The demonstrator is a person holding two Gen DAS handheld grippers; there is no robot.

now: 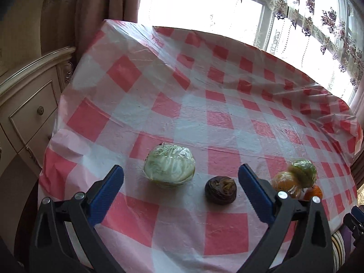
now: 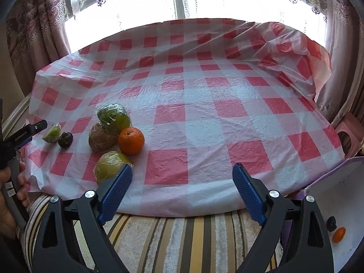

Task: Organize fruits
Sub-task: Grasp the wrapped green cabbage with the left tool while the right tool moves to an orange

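Left tool (image 1: 180, 177): blue-padded fingers spread wide, holding nothing, hovering low over the near part of the bench (image 1: 173, 95). Between and just beyond its fingertips lay a pale green wrapped fruit (image 1: 169, 166) and, to its right, a dark wrinkled fruit (image 1: 220, 190); the two sat close but apart, both resting on the red-and-white checked cover. Past the right finger, near the bench edge, a cluster showed: a green wrapped fruit (image 1: 303, 171) against an orange-coloured wrapped one (image 1: 284, 183), with a bare orange (image 1: 314, 192) partly hidden behind the tool.

Right tool (image 2: 182, 177): fingers also spread wide, empty, held off the near edge of the bench, above a striped rug (image 2: 182, 238). Its left fingertip overlapped a yellow-green wrapped fruit (image 2: 109, 167) in the view; contact could not be told. Beyond that lay the same cluster: bare orange (image 2: 131, 140) touching a brownish wrapped fruit (image 2: 102, 140), and a green wrapped fruit (image 2: 113, 119) leaning on both. Farther left, near the bench corner, sat a small green wrapped piece (image 2: 52, 133) just beside a dark wrinkled fruit (image 2: 65, 140).

At the left margin of the right wrist view, the person's hand (image 2: 11, 195) gripped the handle of the other tool. At lower right, a white container (image 2: 345, 204) below bench level held a small dark fruit (image 2: 331, 223) and a small orange fruit (image 2: 339, 234), close together. Curtains and a bright window stood behind the bench.
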